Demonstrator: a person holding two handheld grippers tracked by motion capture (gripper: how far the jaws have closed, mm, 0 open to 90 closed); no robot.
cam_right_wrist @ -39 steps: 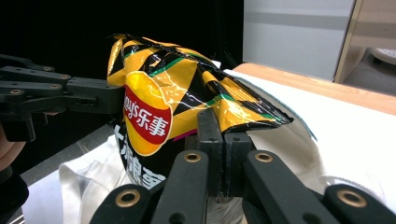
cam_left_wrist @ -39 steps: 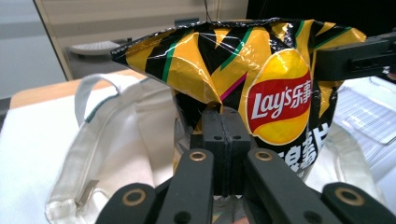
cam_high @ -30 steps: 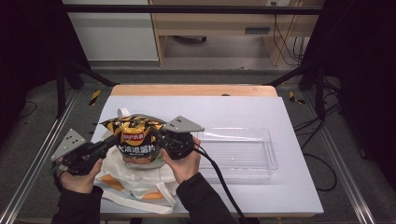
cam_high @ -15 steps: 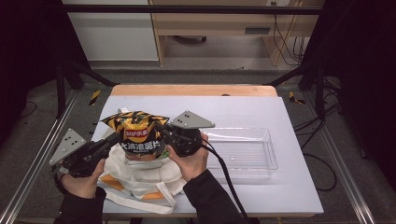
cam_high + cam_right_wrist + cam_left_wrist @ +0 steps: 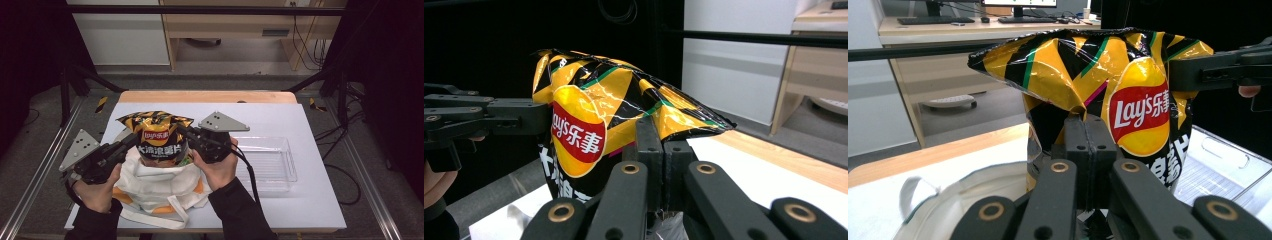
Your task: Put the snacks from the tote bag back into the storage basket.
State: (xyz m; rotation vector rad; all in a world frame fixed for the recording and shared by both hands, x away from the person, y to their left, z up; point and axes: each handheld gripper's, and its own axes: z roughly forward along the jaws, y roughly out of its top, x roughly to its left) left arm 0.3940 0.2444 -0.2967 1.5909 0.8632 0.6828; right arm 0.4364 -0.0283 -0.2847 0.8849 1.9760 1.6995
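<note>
Chip bag (image 5: 161, 142) is hanging over the white tote (image 5: 160, 187), at about 9 o'clock from the clear tray (image 5: 270, 165). The left gripper (image 5: 131, 141) is pinching its left edge, jaws fully closed on the foil; the right gripper (image 5: 186, 133) is doing likewise opposite. The bag's bottom is probably inside the tote's mouth. The thin foil could be slipping from either pinch, dropping or tearing the bag.
</note>
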